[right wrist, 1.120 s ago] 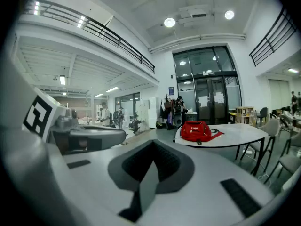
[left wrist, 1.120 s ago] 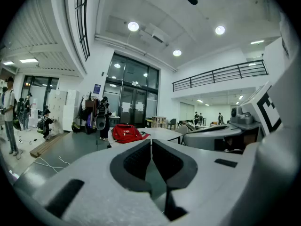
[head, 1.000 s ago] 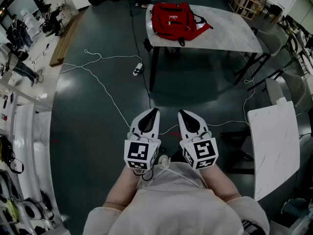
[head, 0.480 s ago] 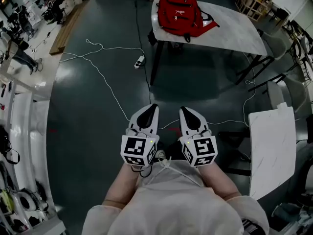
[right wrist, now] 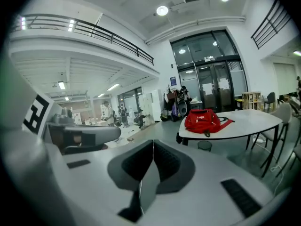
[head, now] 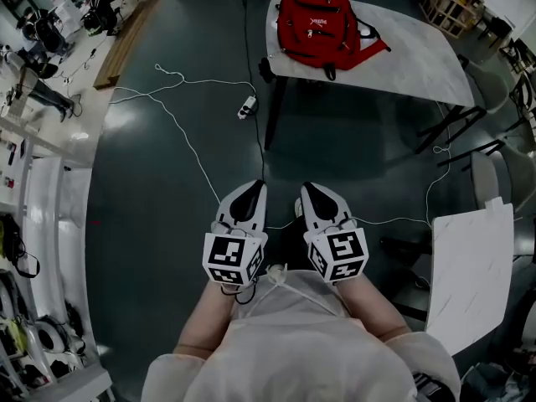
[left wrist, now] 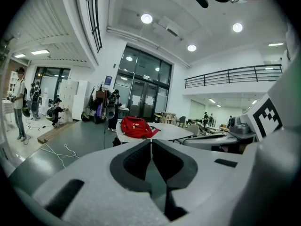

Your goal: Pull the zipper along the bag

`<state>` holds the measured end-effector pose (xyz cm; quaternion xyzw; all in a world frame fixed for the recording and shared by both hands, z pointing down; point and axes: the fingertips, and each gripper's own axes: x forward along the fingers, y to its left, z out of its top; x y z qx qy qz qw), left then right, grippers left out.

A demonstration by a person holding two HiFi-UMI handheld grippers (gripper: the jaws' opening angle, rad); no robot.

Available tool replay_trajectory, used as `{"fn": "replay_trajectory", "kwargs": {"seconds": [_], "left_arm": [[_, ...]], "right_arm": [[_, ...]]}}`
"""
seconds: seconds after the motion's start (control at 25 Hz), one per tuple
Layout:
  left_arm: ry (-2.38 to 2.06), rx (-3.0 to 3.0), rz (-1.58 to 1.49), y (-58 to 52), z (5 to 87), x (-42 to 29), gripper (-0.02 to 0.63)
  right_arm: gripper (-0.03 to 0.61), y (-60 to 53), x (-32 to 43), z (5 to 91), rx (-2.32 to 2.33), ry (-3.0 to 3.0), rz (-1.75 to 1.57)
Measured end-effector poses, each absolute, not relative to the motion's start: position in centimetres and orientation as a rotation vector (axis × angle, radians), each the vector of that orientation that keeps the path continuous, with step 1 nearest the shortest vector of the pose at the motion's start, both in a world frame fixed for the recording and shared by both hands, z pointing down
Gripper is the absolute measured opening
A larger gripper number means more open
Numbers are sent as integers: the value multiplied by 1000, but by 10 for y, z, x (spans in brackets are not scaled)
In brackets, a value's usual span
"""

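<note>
A red backpack lies on a pale table at the far end of the room, well away from both grippers. It also shows small in the left gripper view as the red backpack and in the right gripper view as the red backpack. My left gripper and right gripper are held side by side close to my body, above the dark floor. Both are shut with nothing between the jaws, tips touching in both gripper views.
White and black cables and a power strip lie on the dark floor between me and the table. A second pale table stands to my right. Shelves with gear line the left. People stand far off.
The red backpack and its table have shifted slightly right and nearer in the head view as I move forward. Both grippers stay shut and side by side.
</note>
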<state>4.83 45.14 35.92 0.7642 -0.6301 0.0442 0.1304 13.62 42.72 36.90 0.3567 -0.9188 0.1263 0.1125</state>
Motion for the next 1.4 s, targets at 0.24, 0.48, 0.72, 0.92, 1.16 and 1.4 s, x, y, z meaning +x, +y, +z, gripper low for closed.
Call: {"fn": "replay_trajectory", "kwargs": {"seconds": [0.24,0.48,0.72,0.92,1.16,1.4], "left_arm": [[-1887,2159,183,373,367,36,26],[-1911,2163,205,274,368,44,25],[-1939,2129,163,189,376,42,25],[-1930,2101,188,151,380,33,25],[-1908,2076,207,106,394,8,26],[-1810,2147,253,43,405,-23,25]], "right_arm": [[28,341,130,378,998,-2698,425],[28,235,136,376,963,-2693,393],[28,154,142,380,917,-2674,353],[28,115,136,381,897,-2662,378],[28,79,118,398,887,-2626,449],[28,25,85,410,965,-2568,474]]}}
